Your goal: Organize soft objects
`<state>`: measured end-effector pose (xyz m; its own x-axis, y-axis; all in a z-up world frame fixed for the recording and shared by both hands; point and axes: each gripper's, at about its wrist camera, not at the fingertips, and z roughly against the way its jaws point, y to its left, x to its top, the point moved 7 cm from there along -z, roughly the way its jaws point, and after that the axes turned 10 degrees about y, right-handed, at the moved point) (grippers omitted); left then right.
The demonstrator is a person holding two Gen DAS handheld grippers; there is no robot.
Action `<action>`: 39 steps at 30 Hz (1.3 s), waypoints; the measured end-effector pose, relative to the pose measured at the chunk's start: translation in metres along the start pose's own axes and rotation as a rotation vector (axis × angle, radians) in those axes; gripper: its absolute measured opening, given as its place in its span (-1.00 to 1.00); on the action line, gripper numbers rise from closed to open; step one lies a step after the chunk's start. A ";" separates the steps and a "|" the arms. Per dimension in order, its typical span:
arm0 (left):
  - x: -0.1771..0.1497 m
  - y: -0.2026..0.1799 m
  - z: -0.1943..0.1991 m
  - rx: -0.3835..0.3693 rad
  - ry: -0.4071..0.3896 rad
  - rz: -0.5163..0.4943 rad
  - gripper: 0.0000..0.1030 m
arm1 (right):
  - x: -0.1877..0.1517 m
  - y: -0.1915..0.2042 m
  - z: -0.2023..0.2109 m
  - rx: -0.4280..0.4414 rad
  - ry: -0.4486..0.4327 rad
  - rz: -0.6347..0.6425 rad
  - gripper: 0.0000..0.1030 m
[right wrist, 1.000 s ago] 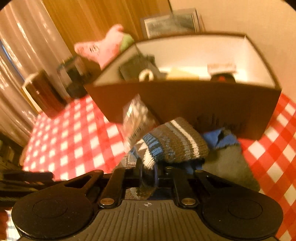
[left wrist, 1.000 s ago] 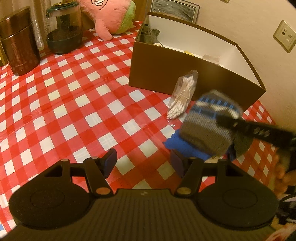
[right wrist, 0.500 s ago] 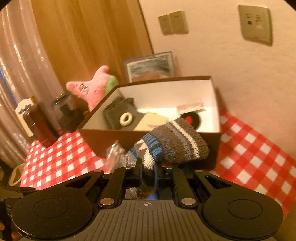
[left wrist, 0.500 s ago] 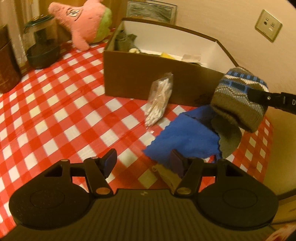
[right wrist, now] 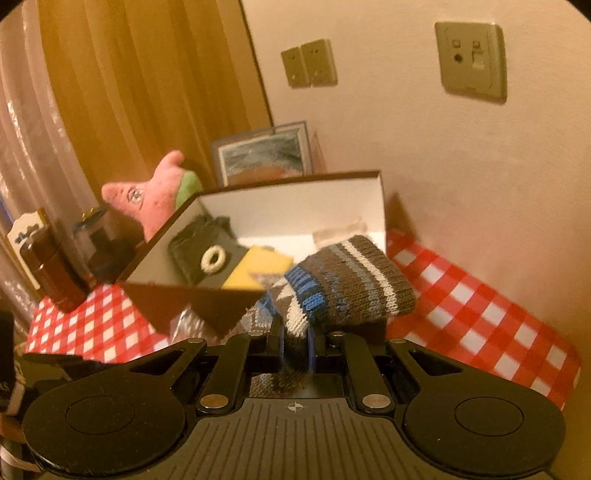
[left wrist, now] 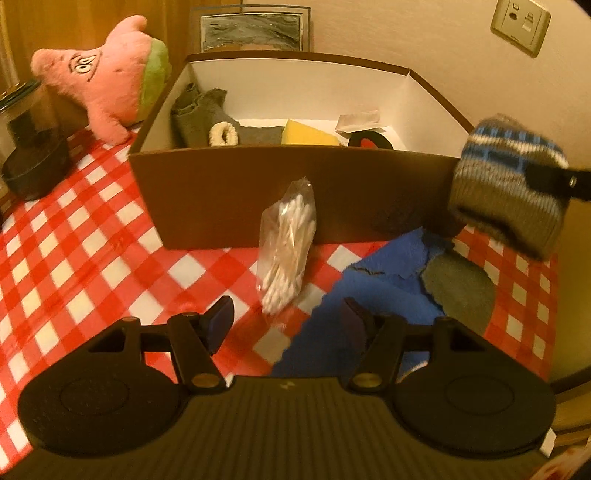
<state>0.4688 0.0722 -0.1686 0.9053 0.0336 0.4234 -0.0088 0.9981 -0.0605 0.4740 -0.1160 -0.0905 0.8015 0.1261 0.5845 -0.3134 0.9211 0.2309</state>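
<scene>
Hanging in the air at the right edge of the left wrist view, the grey, blue and white striped knitted hat is pinched between the closed fingers of the right gripper, beside the right front corner of the brown cardboard box with a white inside. The left gripper stands wide open and holds nothing, low over a blue cloth on the red-and-white checked tablecloth. A clear bag of cotton swabs leans against the box front. A pink star-shaped plush toy sits upper left; a framed picture and a wall socket back the beige wall.
</scene>
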 end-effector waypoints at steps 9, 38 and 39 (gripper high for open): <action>0.025 -0.002 -0.028 0.027 0.008 -0.034 0.09 | 0.012 -0.007 -0.009 0.005 -0.003 -0.006 -0.77; 0.016 0.014 0.003 0.055 -0.040 0.016 -0.72 | 0.007 -0.005 0.002 0.009 -0.004 0.004 -0.77; 0.014 0.016 0.007 0.058 -0.044 0.022 -0.72 | 0.007 -0.004 0.004 0.011 -0.006 0.007 -0.77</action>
<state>0.4785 0.0891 -0.1574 0.8850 0.0566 0.4622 -0.0543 0.9984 -0.0182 0.4787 -0.1204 -0.0849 0.7961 0.1308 0.5908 -0.3251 0.9159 0.2353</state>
